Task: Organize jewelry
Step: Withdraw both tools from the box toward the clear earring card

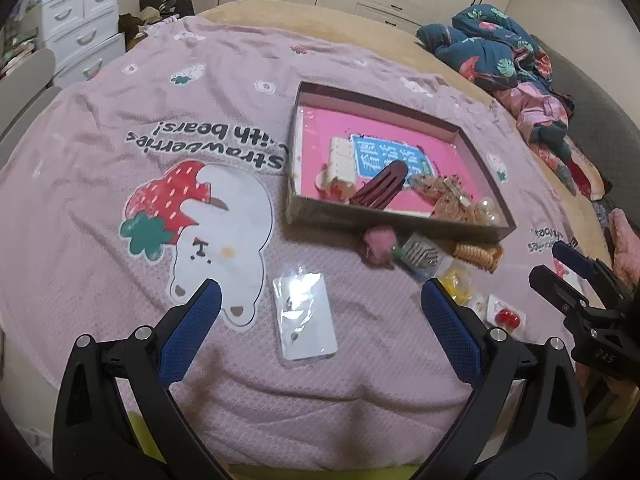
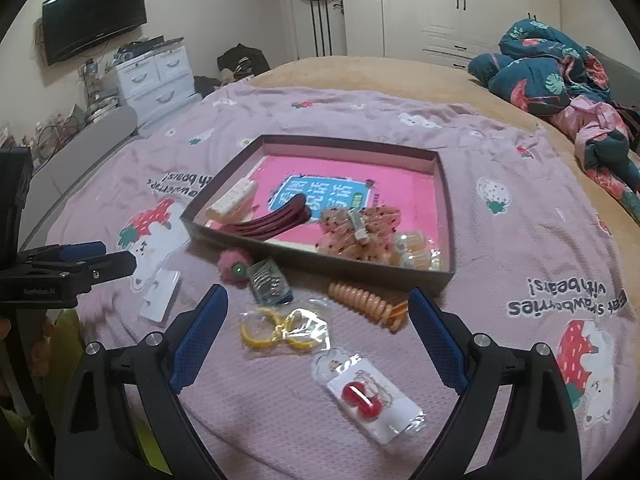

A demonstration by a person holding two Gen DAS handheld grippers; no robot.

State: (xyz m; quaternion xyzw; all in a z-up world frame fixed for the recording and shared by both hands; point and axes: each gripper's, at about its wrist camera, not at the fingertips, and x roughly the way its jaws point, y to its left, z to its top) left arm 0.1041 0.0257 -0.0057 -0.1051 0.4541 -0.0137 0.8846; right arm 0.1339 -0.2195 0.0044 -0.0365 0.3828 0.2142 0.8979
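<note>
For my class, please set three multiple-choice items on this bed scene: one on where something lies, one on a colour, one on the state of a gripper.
1. Where does the maroon hair clip lie?
A. inside the shallow box
B. on the blanket beside the box
C. between a gripper's fingers

2. What colour are the hoop earrings in the clear packet nearest the right gripper?
A. green
B. yellow
C. black

3. How does the left gripper stand?
A. shut on the white earring card
B. shut with nothing in it
C. open, holding nothing

Answers:
1 A, the clip rests on the pink floor of the box, within its walls.
2 B, the hoops show bright yellow through the plastic.
3 C, its blue pads stand wide apart, with the white earring card lying flat on the blanket between them.
</note>
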